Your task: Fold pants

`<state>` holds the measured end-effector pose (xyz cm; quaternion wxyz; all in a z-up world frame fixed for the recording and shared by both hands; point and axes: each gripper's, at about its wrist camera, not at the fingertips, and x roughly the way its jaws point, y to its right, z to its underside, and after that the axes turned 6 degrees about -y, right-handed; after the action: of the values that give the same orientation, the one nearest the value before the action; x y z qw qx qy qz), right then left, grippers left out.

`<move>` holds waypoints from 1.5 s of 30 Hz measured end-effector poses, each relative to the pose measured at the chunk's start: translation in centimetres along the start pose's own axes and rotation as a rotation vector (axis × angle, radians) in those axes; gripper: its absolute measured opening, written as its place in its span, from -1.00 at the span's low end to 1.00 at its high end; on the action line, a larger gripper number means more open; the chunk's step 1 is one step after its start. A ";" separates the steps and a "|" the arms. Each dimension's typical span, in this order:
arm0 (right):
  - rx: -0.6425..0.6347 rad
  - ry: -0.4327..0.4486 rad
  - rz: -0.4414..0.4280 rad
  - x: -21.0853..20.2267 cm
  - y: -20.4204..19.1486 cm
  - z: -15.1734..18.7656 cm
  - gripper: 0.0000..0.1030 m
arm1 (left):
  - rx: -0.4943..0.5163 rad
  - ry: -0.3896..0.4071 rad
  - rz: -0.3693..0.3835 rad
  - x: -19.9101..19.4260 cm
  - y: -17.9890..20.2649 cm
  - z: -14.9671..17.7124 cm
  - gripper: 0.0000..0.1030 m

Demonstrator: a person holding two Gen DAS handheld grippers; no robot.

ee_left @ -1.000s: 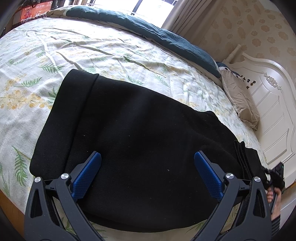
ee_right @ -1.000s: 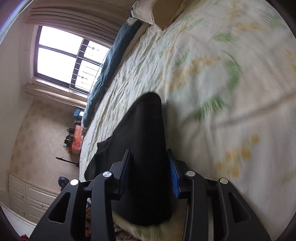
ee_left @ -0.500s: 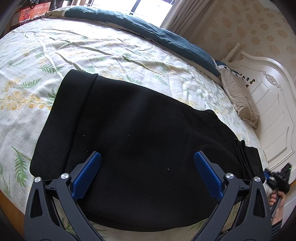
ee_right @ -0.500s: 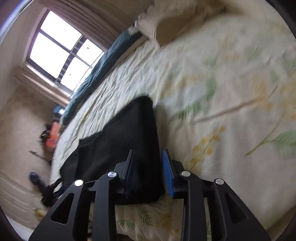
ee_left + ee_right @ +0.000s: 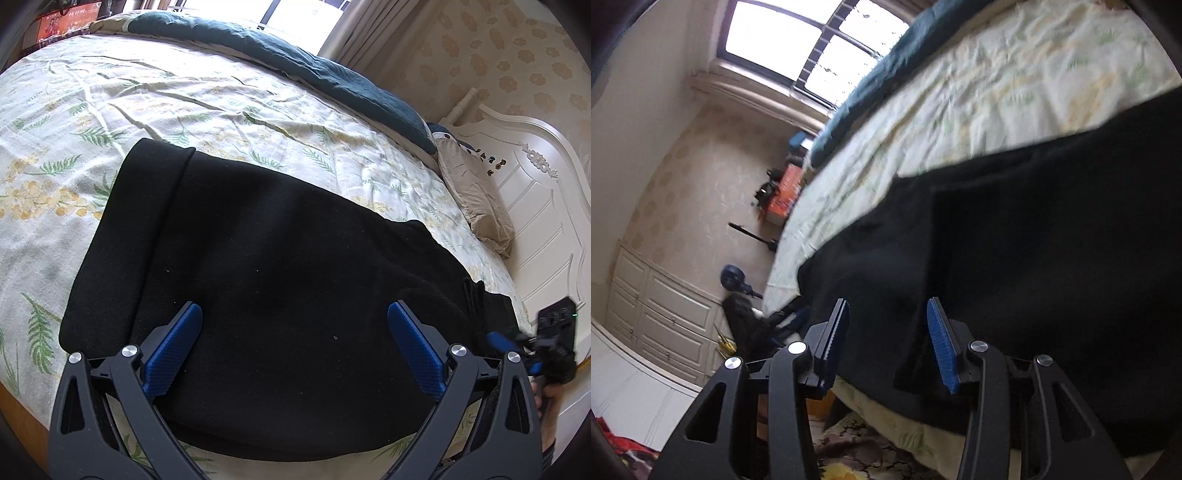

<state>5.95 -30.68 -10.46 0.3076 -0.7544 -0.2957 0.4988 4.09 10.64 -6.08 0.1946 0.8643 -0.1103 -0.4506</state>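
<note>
Black pants (image 5: 288, 280) lie folded on the bed (image 5: 229, 110). Left tongs (image 5: 294, 347) gape wide above them; right tongs (image 5: 886, 341), at 3 o'clock, are opening, gripping nothing.

Left gripper (image 5: 294, 352) spread wide; right gripper (image 5: 888, 343) fingers opening, tilted downward

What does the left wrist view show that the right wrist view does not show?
Only the left wrist view shows the white headboard, the beige pillow and the left gripper, open above the pants.

Only the right wrist view shows the window, the white cabinet and the floor beside the bed.

Both show the black pants lying on the floral bedsheet, the dark blue quilt, and the right gripper, whose jaws are opening with no cloth pinched between them.
</note>
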 end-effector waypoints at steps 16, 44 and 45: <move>0.025 0.036 -0.037 -0.5 0.0 1.8 -0.11 | -0.173 -0.017 0.221 -5.4 -9.8 -2.4 0.93; -0.050 0.106 0.040 -0.4 -3.5 2.5 0.43 | -0.036 -0.143 0.514 -4.6 -2.1 -6.2 -0.76; -0.050 0.110 0.045 -0.7 -3.6 2.8 0.43 | -0.012 -0.137 0.515 -5.1 -0.8 -6.5 -0.76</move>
<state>2.62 -28.43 -8.19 0.2932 -0.7946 -0.2737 0.4558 6.58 14.75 0.68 0.3001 0.7740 -0.3367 -0.4445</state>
